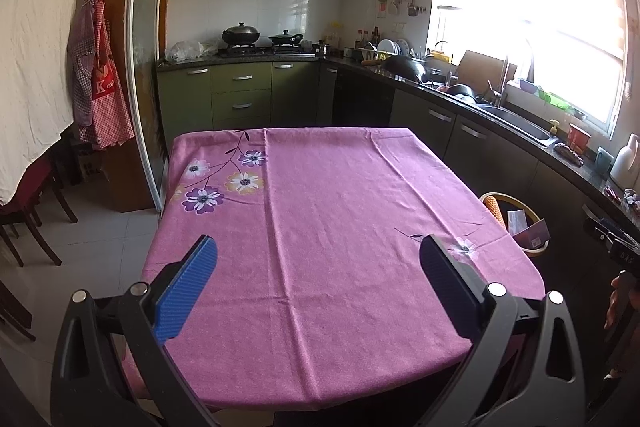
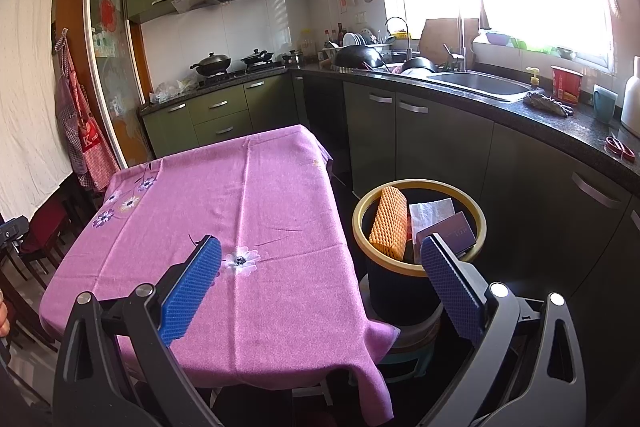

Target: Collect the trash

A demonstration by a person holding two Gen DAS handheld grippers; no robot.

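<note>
A black trash bin with a yellow rim [image 2: 419, 271] stands on a stool right of the table; it holds an orange foam net sleeve [image 2: 388, 222], a white paper [image 2: 430, 211] and a purple box [image 2: 452, 230]. In the left wrist view the same bin [image 1: 534, 251] peeks out past the table's right edge. My left gripper [image 1: 320, 259] hangs open over the near half of the pink flowered tablecloth [image 1: 320, 211], nothing between its fingers. My right gripper [image 2: 320, 259] is open above the table's right edge, its right finger [image 2: 448, 275] in front of the bin. Its jaws hold nothing.
A dark counter with a sink [image 2: 480, 87], cups and scissors [image 2: 620, 147] runs along the right. Green cabinets and a stove with pans [image 1: 256, 43] stand at the back. Aprons [image 1: 96, 75] hang at left beside dark chairs [image 1: 28, 211]. A hand [image 1: 618, 299] shows at the right edge.
</note>
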